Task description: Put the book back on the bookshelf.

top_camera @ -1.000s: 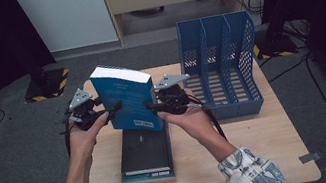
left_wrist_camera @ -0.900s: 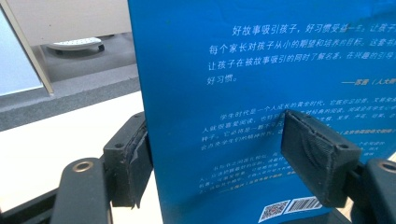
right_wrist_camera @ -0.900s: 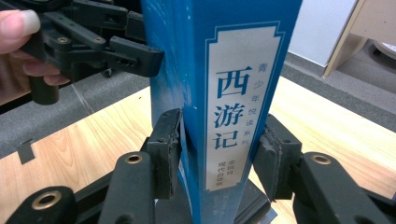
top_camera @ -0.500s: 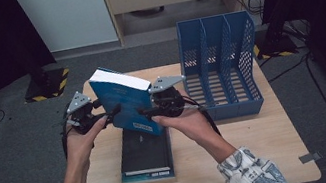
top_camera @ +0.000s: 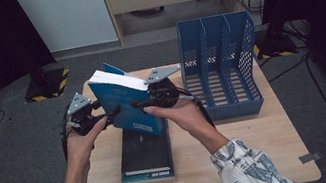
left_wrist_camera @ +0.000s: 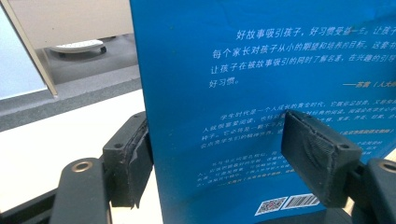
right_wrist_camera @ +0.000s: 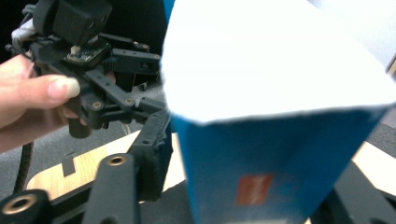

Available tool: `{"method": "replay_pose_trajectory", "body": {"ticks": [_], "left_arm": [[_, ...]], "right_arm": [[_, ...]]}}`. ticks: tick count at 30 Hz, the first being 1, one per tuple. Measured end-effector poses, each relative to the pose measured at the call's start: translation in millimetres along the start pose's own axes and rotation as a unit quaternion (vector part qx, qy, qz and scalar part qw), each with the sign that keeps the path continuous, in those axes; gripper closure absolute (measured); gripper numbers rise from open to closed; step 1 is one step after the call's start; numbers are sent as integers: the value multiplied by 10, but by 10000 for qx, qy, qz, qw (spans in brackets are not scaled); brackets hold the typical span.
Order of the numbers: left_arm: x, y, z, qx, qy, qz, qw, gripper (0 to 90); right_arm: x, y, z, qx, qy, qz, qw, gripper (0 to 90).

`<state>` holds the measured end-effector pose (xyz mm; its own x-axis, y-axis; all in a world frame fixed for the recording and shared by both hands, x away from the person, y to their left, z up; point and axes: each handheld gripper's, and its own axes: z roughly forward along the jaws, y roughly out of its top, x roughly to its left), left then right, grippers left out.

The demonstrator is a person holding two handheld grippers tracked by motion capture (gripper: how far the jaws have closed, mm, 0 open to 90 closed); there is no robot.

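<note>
A blue book (top_camera: 125,105) hangs tilted above the table, white page edge up. My left gripper (top_camera: 113,113) is shut on its lower left part; in the left gripper view the pads (left_wrist_camera: 133,161) clamp the book (left_wrist_camera: 243,93), back cover text and barcode showing. My right gripper (top_camera: 139,105) reaches in from the right at the book's upper part. Its jaws have just been closing, and the book (right_wrist_camera: 280,140) stands between them. The left pad (right_wrist_camera: 156,149) sits close beside the cover; the other is hidden behind the book. The left gripper (right_wrist_camera: 112,79) appears beyond it.
A stack of books (top_camera: 143,150) lies flat on the wooden table (top_camera: 242,148) under the held book. A blue mesh file rack (top_camera: 221,73) with upright dividers stands at the back right. Bare tabletop stretches in front of the rack.
The blue book has tipped further from upright. My right gripper has shifted a little up and left along the book, and its jaws have opened and partly closed again. My left gripper has kept its hold.
</note>
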<state>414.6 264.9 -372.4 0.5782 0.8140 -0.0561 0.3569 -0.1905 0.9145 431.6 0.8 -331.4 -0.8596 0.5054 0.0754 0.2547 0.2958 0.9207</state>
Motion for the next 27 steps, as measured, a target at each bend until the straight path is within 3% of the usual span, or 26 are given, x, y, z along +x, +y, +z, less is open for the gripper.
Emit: {"method": "replay_pose_trajectory", "body": {"ticks": [10,14,19,20,21,22,27], "left_arm": [[-12,-31,-16,-70,28,-41,10000,251],[-26,-99,-42,-55,142,35,9999,191],[-75,-303,-102,17,307,35,9995,156],[-89,-409,-138,51,390,22,9992,151],[-89,-409,-138,51,390,22,9992,145],[-93,-517,-164,120,407,3,9991,139],[-62,-750,-187,320,440,-124,9984,129]], "right_arm": [[-7,66,50,-49,35,-38,10000,492],[-17,69,56,-53,36,-87,9999,534],[-23,67,55,-69,45,-77,9999,542],[-20,68,55,-72,38,-81,9999,541],[-20,68,55,-72,38,-81,9999,541],[-20,69,59,-77,45,-75,9999,541],[-22,79,72,-103,35,-60,9999,531]]}}
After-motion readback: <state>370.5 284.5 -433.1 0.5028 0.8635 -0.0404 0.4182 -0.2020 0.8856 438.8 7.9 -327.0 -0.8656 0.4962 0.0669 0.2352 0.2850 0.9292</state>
